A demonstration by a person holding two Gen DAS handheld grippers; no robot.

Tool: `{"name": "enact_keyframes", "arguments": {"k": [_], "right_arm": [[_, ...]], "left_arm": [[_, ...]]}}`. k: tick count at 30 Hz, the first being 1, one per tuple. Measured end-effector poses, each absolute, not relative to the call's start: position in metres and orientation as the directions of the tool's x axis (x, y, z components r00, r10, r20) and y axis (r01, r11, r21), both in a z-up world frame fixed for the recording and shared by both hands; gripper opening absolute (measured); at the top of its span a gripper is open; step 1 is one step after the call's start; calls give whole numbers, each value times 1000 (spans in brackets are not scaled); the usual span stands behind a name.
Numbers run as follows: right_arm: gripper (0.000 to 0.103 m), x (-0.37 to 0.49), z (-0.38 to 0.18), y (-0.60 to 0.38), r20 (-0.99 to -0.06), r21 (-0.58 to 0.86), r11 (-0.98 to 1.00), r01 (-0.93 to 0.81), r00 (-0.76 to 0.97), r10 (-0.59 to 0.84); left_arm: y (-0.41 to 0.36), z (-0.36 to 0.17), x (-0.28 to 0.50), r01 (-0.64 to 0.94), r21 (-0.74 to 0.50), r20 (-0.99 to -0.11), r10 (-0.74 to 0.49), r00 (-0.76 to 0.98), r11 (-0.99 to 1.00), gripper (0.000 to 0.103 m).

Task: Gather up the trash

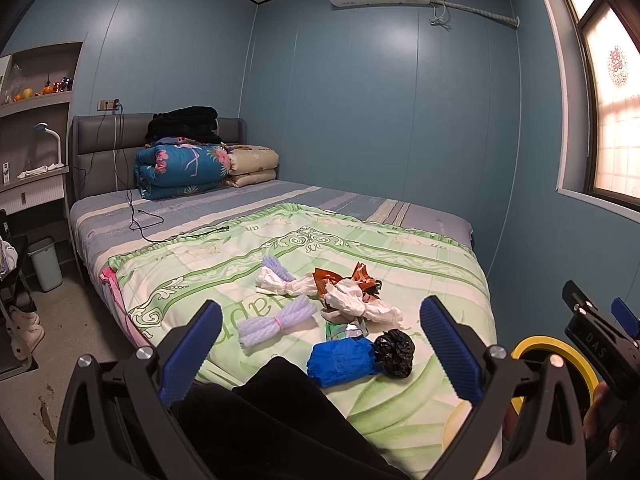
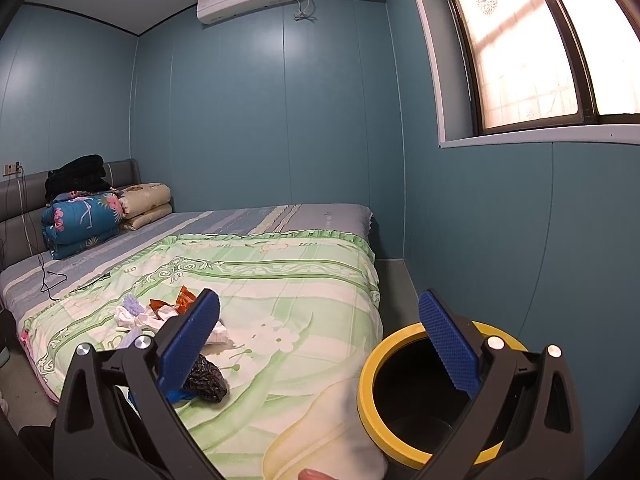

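Trash lies on the green quilt (image 1: 420, 264): a blue crumpled wad (image 1: 342, 360), a black crumpled bag (image 1: 394, 352), white tissue (image 1: 360, 304), an orange wrapper (image 1: 344, 278), a green wrapper (image 1: 344, 330) and purple foam nets (image 1: 276, 320). My left gripper (image 1: 320, 344) is open and empty, held above the blue wad. My right gripper (image 2: 320, 340) is open and empty; its right finger is over a black bin with a yellow rim (image 2: 368, 392) at the bed's right corner. The black bag (image 2: 206, 378) shows behind its left finger. The right gripper's body (image 1: 600, 340) appears in the left wrist view.
Folded quilts (image 1: 188, 168) and a black blanket (image 1: 184, 122) sit at the headboard. A black cable (image 1: 140, 220) trails over the bed. A small white bin (image 1: 46, 264) and slippers (image 1: 26, 332) are on the floor left. Window (image 2: 532, 48) on the right wall.
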State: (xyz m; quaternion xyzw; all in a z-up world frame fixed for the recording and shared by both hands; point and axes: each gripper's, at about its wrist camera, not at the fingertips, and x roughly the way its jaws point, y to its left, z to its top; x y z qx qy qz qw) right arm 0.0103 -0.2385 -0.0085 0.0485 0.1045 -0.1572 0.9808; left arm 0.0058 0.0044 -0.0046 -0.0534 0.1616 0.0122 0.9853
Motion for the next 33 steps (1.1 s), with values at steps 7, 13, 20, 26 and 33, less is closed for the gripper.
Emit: {"name": "enact_keyframes", "arguments": {"k": [7, 13, 20, 26, 33], "right_arm": [[96, 11, -8, -239, -220, 63, 946, 319, 929, -299], [96, 10, -8, -240, -218, 64, 946, 319, 929, -299], [96, 11, -9, -240, -221, 65, 945, 319, 929, -298], [96, 11, -9, -240, -220, 65, 945, 321, 928, -300], [96, 11, -10, -240, -224, 67, 946, 318, 928, -297]], "left_arm": [[4, -4, 6, -40, -100, -320, 6, 947, 994, 96], [4, -4, 6, -40, -101, -320, 5, 948, 994, 96], [4, -5, 5, -41, -98, -318, 7, 948, 994, 96], [4, -3, 3, -41, -102, -322, 6, 947, 994, 96], [4, -3, 3, -41, -101, -321, 7, 947, 994, 96]]}}
